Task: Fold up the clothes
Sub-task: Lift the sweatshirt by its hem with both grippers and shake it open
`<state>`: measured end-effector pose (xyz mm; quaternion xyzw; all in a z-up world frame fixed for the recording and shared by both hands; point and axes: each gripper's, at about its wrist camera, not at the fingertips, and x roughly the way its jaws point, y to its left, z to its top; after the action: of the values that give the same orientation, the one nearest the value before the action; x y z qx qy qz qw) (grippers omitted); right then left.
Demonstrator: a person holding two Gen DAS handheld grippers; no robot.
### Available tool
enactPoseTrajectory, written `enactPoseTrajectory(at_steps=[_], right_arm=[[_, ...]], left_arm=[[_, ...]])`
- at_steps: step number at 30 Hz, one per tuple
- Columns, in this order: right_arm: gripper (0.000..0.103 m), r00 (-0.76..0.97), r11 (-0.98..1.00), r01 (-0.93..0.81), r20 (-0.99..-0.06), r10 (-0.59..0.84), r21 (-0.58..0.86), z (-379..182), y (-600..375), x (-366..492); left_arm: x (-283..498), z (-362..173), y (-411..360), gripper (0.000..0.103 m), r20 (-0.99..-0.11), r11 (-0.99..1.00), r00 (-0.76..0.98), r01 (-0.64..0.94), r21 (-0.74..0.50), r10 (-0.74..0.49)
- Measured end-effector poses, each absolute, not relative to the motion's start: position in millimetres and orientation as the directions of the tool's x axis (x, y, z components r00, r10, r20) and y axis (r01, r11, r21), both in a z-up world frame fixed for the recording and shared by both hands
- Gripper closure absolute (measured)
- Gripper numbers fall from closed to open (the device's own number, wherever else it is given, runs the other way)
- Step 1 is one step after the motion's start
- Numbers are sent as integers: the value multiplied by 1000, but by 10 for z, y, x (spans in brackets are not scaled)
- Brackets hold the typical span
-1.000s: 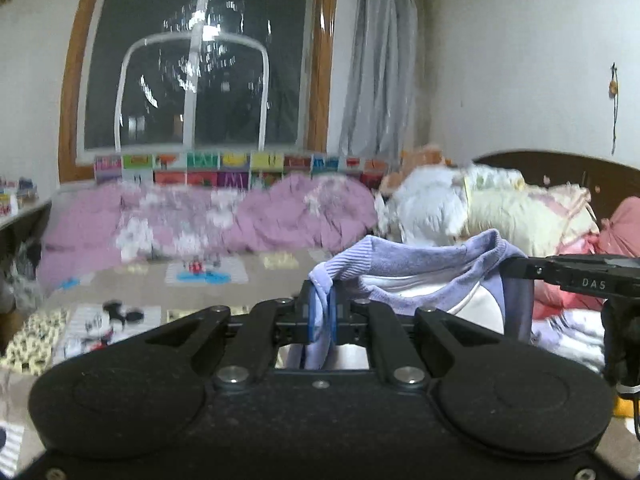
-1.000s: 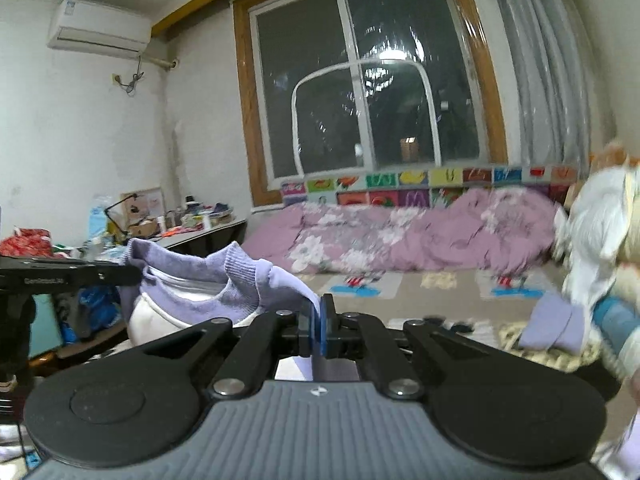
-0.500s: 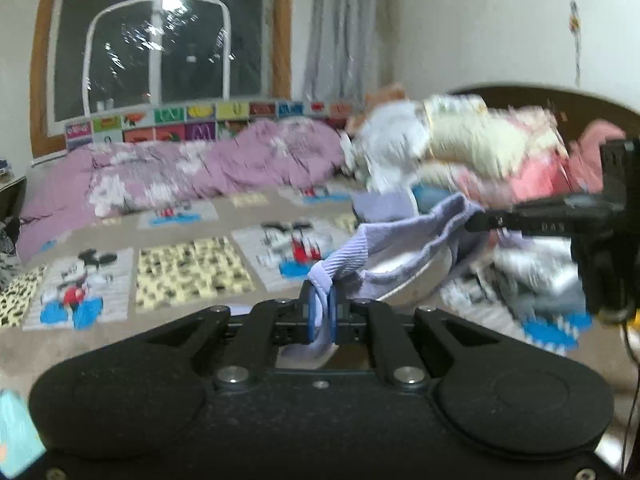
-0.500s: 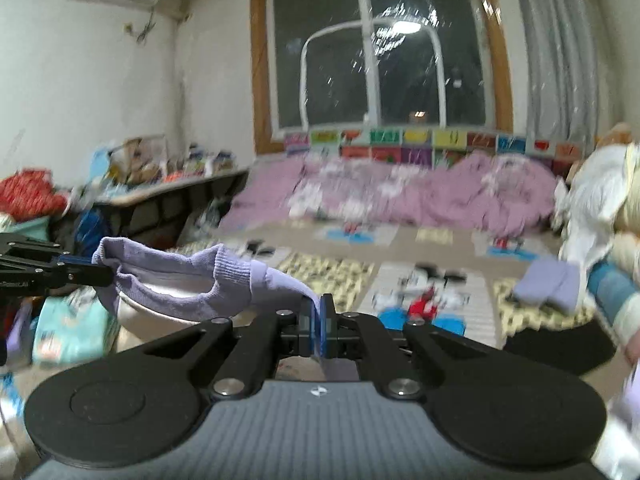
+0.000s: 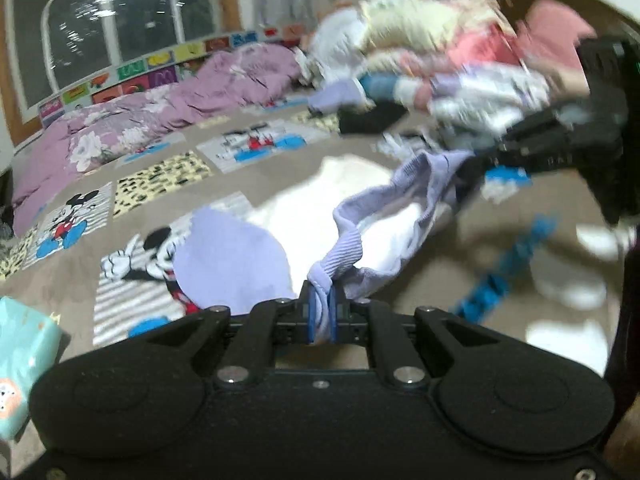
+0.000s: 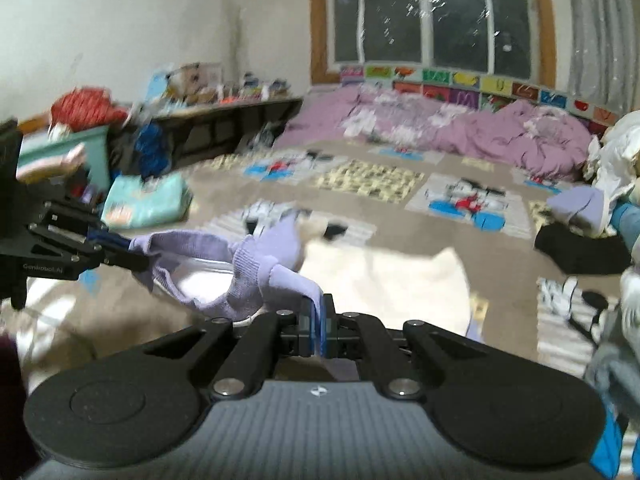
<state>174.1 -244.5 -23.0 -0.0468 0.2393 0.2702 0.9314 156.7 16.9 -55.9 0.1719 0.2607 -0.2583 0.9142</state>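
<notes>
While your left gripper [image 5: 320,312] clamps its blue pads on one end of a lilac ribbed collar, the lilac-and-white sweatshirt [image 5: 384,220] sags from it over the bed [image 5: 80,288], its white body and a lilac sleeve [image 5: 232,260] spread on the Mickey Mouse blanket [image 5: 68,220]. At your far left sits a mint-green pack [image 5: 20,360]; behind, a rumpled purple floral quilt [image 5: 140,128] runs under the window [image 5: 112,20]. To the right, your right gripper [image 6: 318,330] is pinched shut on the collar's other end, so the neckline hangs stretched between the two tools just above the bedding. Further right, a blurred pile of clothes [image 5: 460,52] in cream, pink and white rises against the headboard, with a dark garment [image 5: 372,120] at its foot. In the right wrist view, a cluttered low shelf [image 6: 224,112] lines the wall to the left.
</notes>
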Motion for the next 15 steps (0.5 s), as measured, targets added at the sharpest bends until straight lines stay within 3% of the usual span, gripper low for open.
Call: enactPoseTrajectory(at_steps=[15], right_arm=[[98,629,819,-573,-631,453,16,-739,-2298,894]], left_arm=[[780,-994,54,97,-673,749,649,628,212,-354]])
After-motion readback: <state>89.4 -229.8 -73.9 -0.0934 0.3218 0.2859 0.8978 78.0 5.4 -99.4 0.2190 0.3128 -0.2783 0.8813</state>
